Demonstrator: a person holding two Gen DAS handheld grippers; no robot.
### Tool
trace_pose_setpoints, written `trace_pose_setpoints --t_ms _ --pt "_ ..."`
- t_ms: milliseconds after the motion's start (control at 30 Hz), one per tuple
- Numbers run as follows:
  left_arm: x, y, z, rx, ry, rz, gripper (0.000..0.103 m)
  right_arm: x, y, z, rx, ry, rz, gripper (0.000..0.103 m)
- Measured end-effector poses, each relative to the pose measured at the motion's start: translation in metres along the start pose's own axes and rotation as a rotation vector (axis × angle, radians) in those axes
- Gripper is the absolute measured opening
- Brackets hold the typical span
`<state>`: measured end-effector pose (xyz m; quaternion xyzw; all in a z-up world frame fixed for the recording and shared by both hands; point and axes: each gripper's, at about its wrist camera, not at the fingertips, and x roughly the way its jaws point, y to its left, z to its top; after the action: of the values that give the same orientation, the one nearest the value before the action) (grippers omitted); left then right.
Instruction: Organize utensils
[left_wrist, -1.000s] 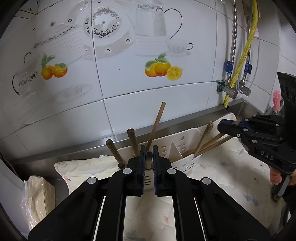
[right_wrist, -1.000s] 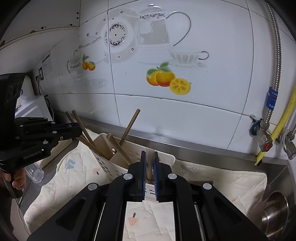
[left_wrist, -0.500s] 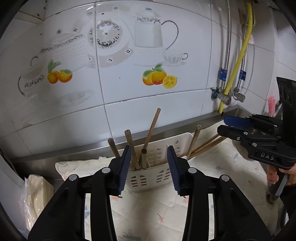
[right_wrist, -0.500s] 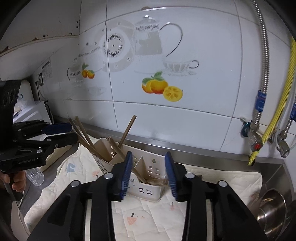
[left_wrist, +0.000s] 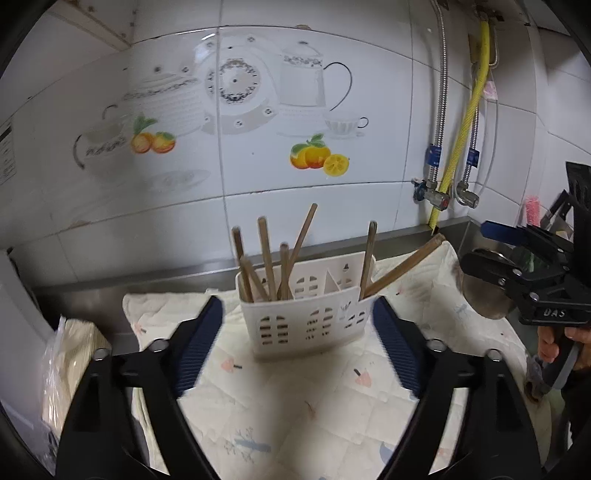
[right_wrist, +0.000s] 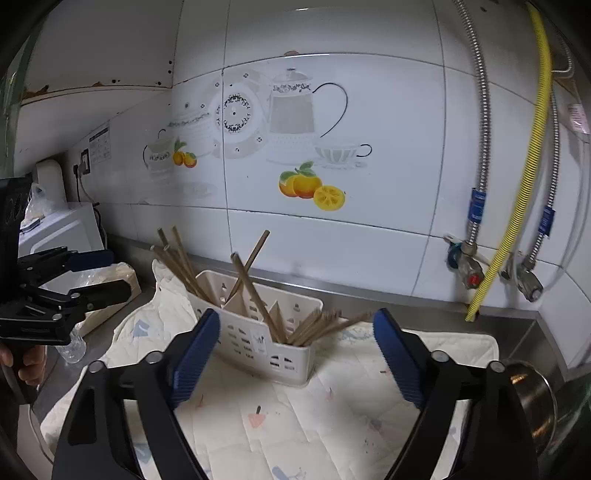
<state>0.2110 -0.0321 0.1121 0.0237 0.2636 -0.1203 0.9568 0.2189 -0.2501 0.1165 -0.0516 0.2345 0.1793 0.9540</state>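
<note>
The left tongs stand wide apart and hold nothing, their 2 blue-padded fingers framing the white slotted utensil holder from the near side without touching it. The right tongs are spread just as wide and empty, facing the same holder from its other end; in the left wrist view they appear at the right edge, held in a hand clear of the holder. The holder stands upright on a pale quilted cloth spread over the steel tabletop. Wooden chopsticks stand bunched in its left compartment, leaning at different angles, and more chopsticks in the right compartment tilt out over the rim toward the right. Behind the holder rises a white tiled wall printed with a teapot, plate and oranges. A yellow hose and 2 braided metal hoses run down the wall on the right. A steel pot sits at the right edge of the cloth, and a plastic-wrapped pack lies to the left.
</note>
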Motion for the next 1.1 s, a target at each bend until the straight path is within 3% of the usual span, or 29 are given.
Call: trace_pose_setpoints --t_ms 167,667,1100 --pt "-0.013 0.002 -0.020 -0.017 -0.014 0.033 0.098 -0.011 0.007 -0.020 0.011 0.009 0.006 0.090" --pt "-0.038 0.012 -0.073 -0.097 -0.005 0.087 0.098 -0.032 0.040 -0.070 -0.036 0.037 -0.070 0.094" --pt "-0.049 0.005 -0.102 -0.088 0.027 0.105 0.098 -0.040 0.049 -0.099 0.018 0.071 -0.076 0.094"
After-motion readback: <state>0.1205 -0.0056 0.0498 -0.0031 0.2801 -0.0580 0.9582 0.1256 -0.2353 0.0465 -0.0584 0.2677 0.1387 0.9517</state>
